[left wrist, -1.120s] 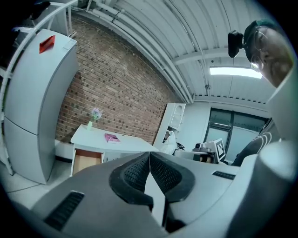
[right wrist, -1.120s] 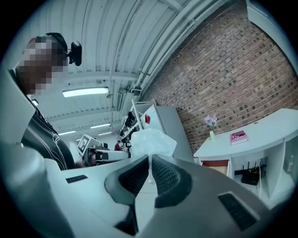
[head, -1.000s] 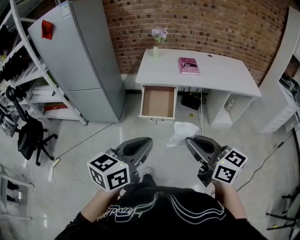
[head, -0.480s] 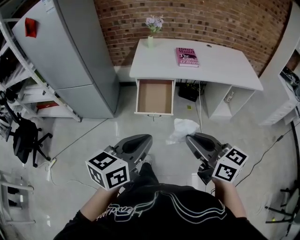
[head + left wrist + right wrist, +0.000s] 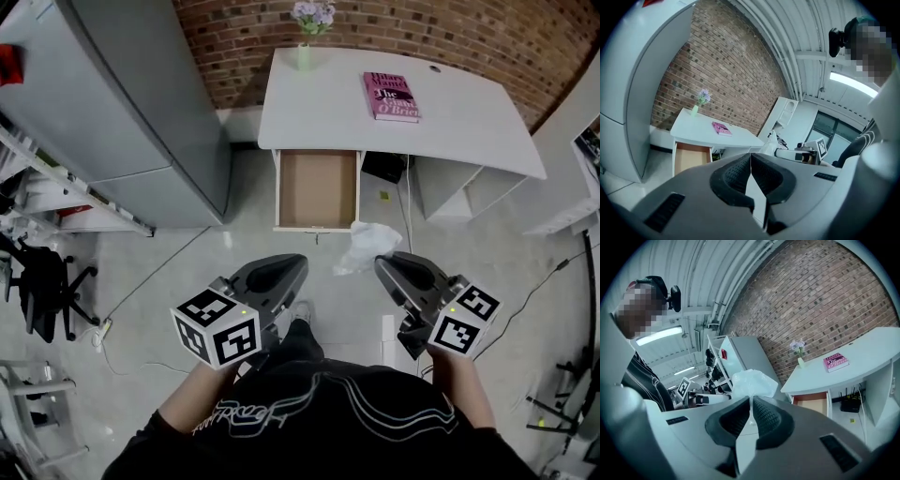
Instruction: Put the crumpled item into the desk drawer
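Observation:
A crumpled white plastic bag (image 5: 367, 246) hangs from my right gripper (image 5: 382, 267), which is shut on it; in the right gripper view the bag (image 5: 752, 383) bulges just beyond the closed jaws of the right gripper (image 5: 751, 401). The white desk (image 5: 469, 127) stands ahead with its drawer (image 5: 317, 189) pulled open, and no contents show inside it. My left gripper (image 5: 292, 265) is shut with nothing in it, level with the right one and left of the bag. In the left gripper view the left gripper (image 5: 750, 158) has its jaws pressed together, and the drawer (image 5: 689, 158) lies ahead on the left.
A pink book (image 5: 391, 96) and a vase of flowers (image 5: 308, 28) are on the desk top. A grey fridge (image 5: 103, 112) stands left of the desk, shelving (image 5: 56, 197) and an office chair (image 5: 42, 281) further left. Cables (image 5: 141, 291) run over the floor.
The desk and open drawer have come closer and lower in the head view as I walk forward. Both grippers keep their places, the bag still in the right one.

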`<state>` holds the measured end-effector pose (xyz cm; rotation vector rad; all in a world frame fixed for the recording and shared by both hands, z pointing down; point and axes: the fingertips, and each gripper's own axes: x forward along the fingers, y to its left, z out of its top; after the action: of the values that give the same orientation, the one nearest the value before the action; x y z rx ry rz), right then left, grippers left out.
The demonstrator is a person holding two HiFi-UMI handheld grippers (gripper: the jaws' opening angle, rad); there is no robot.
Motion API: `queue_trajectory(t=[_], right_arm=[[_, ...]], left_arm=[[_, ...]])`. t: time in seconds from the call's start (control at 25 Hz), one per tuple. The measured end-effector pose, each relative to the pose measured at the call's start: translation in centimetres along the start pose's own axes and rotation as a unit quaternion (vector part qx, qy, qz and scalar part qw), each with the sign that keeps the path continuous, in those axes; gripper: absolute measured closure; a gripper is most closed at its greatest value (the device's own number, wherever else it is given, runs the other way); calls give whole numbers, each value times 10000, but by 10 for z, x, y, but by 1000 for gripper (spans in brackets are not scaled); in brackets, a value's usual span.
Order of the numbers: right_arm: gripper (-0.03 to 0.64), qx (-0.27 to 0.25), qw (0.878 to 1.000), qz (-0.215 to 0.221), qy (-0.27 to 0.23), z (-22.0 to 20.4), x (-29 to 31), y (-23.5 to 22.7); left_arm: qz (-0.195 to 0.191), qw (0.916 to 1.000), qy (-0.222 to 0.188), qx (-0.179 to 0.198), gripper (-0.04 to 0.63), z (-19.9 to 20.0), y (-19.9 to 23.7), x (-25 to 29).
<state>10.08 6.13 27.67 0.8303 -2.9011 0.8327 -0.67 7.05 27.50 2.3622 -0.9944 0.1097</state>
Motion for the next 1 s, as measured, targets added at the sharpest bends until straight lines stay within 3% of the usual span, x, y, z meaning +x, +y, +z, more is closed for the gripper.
queue_trajectory(t=[0.2,0.56,1.0], right_arm=[[565,142,9994,-276,174,13,71,-48],[565,305,9944,-762,661,-2,151,-123],[565,-100,9853,-1045,1349,-35,208,-179]], left_arm=[[-60,9996,260,-53,574,19,80,32],[-37,9983,445,-372,574,24,191,70],[404,9933,654,-859,574,-7,264,101]])
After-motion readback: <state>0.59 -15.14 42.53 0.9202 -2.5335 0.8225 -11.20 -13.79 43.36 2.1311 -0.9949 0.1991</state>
